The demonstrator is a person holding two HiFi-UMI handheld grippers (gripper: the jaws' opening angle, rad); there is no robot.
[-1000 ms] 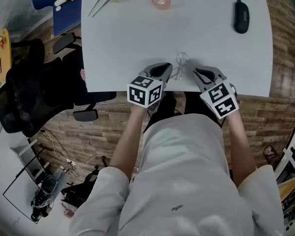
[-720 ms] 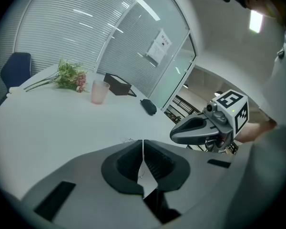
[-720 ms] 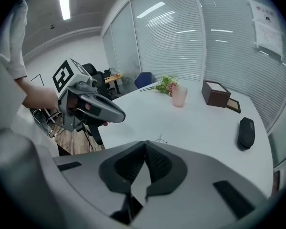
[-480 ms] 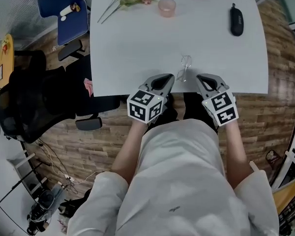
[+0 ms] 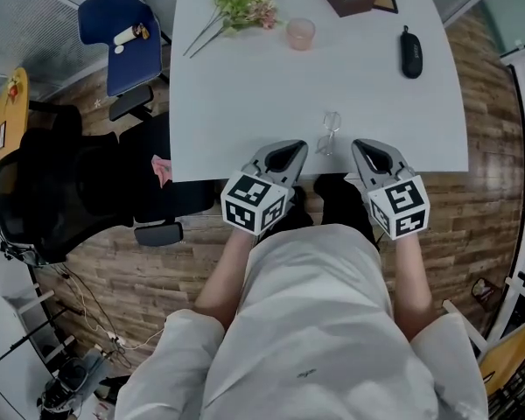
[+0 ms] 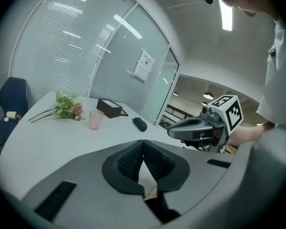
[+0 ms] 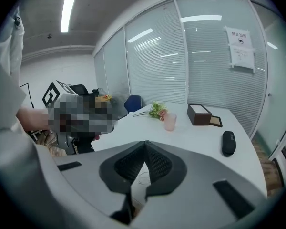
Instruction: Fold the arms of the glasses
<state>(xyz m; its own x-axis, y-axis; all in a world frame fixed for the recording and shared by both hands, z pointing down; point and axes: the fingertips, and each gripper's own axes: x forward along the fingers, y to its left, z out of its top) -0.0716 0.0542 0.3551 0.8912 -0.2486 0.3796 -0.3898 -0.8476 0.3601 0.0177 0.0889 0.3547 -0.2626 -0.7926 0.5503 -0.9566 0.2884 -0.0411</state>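
Two grippers are held at the near edge of the table (image 5: 245,94). Left gripper (image 5: 294,146): fingers pressed together, nothing between them. Right gripper (image 5: 361,145): fingers likewise closed on nothing. Glasses (image 5: 330,132) lie on the table between the two sets of fingers, slightly beyond the tips, touched by neither; whether the arms are folded cannot be made out. Black case (image 5: 410,52) lies well beyond the right fingers, pink cup (image 5: 300,33) well beyond the left.

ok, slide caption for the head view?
Glasses lie near the white table's front edge, between the shut, empty left gripper and right gripper.
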